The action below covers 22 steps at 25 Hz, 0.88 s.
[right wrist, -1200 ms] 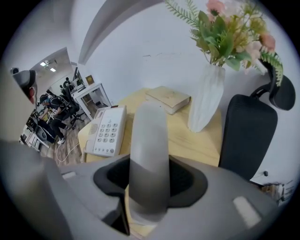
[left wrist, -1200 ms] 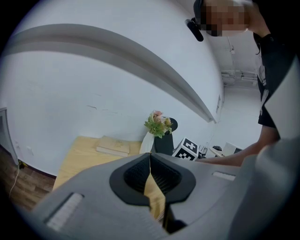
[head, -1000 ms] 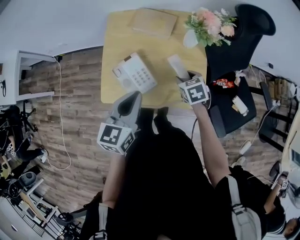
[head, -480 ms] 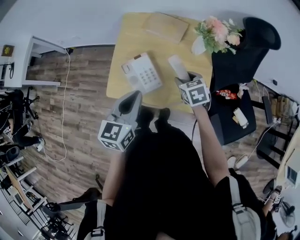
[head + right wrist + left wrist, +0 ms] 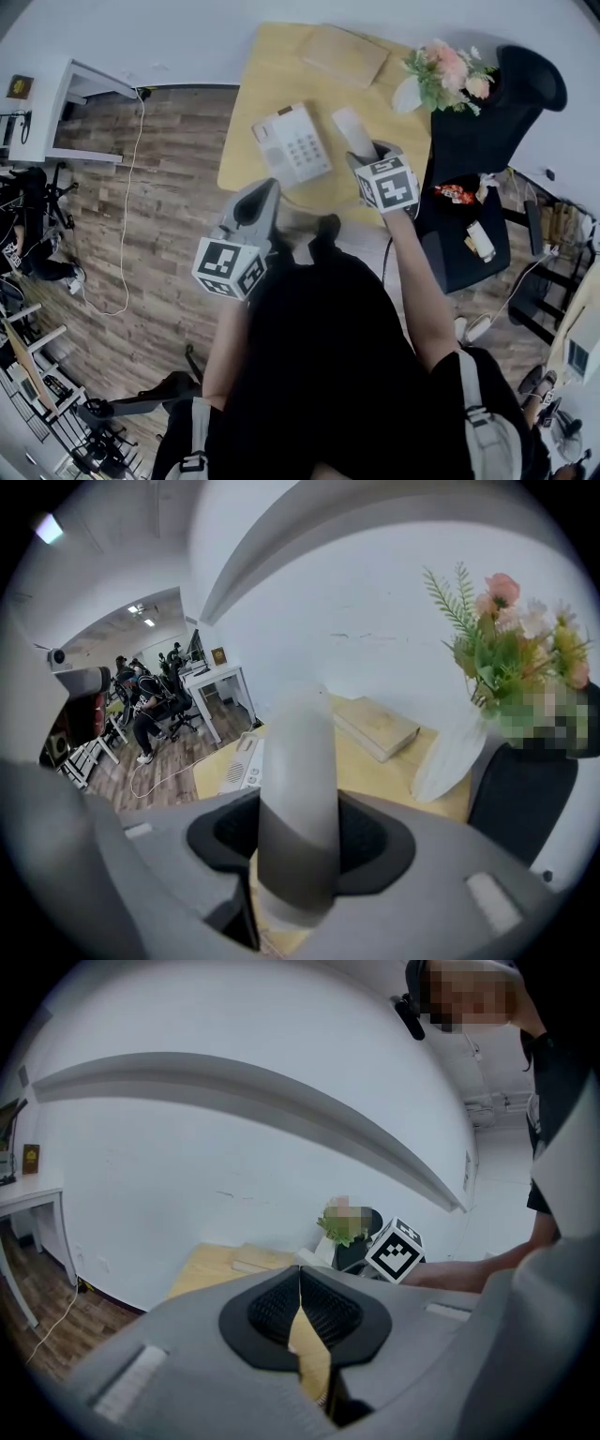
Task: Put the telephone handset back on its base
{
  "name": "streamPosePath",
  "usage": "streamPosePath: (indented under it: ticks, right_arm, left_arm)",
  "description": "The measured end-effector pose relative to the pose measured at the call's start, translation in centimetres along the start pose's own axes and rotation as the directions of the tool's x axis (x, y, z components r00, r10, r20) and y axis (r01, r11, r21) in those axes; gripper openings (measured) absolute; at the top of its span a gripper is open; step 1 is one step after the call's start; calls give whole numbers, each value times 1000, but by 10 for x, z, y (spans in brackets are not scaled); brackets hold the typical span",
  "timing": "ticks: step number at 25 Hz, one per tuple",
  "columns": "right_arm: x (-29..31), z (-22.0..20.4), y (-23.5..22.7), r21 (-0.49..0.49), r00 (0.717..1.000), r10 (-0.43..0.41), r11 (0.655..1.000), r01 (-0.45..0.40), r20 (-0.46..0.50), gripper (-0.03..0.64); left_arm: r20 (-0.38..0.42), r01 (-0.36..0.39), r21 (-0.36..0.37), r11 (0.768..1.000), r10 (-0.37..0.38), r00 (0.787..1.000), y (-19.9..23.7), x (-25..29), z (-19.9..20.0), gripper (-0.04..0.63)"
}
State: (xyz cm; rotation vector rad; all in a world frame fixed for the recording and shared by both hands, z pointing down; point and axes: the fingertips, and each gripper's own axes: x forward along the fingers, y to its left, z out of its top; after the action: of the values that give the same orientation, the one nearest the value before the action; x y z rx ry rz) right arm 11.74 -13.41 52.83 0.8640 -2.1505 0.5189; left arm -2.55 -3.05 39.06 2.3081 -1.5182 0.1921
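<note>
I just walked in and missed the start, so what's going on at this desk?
A person holds a gripper in each hand. The right gripper has its jaws clamped on the phone handset, holding it over the wooden table, to the right of the phone base and not yet on it. The left gripper hangs near the table's front edge, jaws together and empty.
</note>
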Motion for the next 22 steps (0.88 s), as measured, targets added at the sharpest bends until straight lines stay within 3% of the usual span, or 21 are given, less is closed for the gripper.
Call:
streamPosePath:
  ticks: [22]
  right_arm:
    - [25, 30, 69, 47, 999, -50, 998, 50, -6, 209]
  left_arm:
    - [20, 65, 10, 998, -65, 998, 78, -36, 22, 12]
